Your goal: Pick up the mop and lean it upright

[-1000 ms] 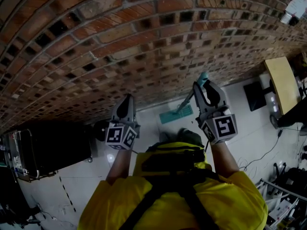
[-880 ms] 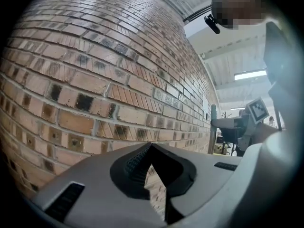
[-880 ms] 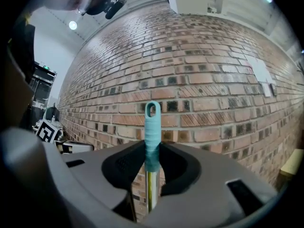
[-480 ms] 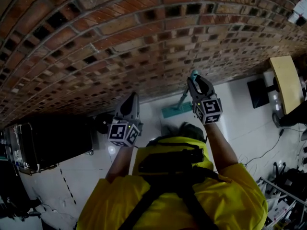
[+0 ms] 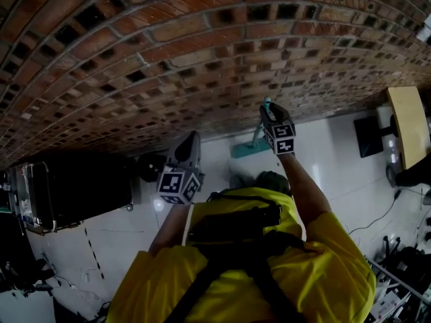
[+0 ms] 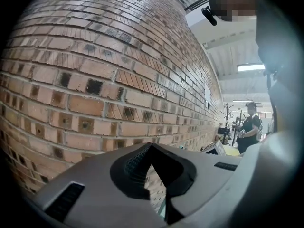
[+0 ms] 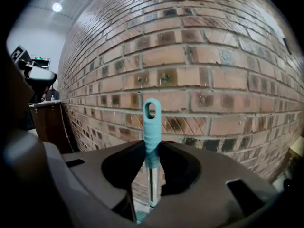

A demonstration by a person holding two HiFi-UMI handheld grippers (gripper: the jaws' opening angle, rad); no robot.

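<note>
From where I stand, the right gripper (image 7: 151, 148) has its jaws partly closed, pinching the teal-gripped, chrome-shafted flat mop (image 7: 152, 122) just below its hanging loop. The shaft is near upright, with the red brick wall (image 5: 202, 46) close behind at twelve o'clock. The mop's flat teal head (image 5: 248, 149) sits on the white tiled floor (image 5: 323, 153) at the foot of that wall, about one o'clock from the person. The left gripper (image 5: 192, 137), at eleven o'clock, has its jaws all but together with nothing in them. My worry is the let-go. On glossy tile the head could skate outward, or a shaft left too upright could tip back off the bricks and clatter down. The round handle might also twist in so narrow a pinch.
</note>
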